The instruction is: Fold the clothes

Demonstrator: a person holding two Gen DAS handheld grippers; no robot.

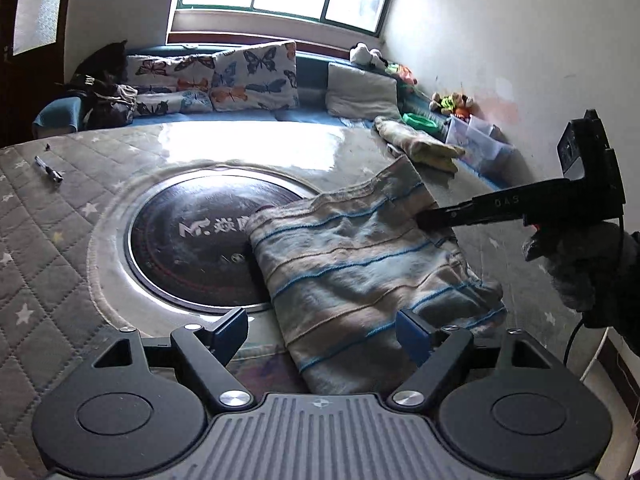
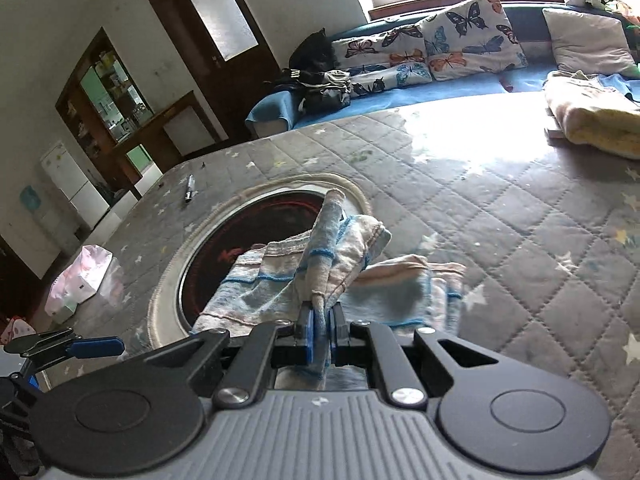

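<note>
Striped cloth (image 1: 360,264) is spread on the quilted table (image 1: 52,240), partly covering the round black hotplate (image 1: 188,244). Right gripper (image 2: 319,330) is clamped on a bunched fold of the cloth, lifted off the table at the far right edge. Left gripper (image 1: 320,334) is held wide apart at the near edge, nothing gripped. A folded towel (image 2: 592,120) is seen farther back; a pen (image 1: 49,168) is at far left.

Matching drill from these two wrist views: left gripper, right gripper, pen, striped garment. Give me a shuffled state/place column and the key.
Things:
1. left hand-held gripper
2. right hand-held gripper
3. pen
4. striped garment

States/places:
A. shut on a garment fold
B. lying partly over the round dark panel
C. open, nothing clamped
D. alone on the quilted cover, far left

Pairs: 1-C, 2-A, 3-D, 4-B
</note>
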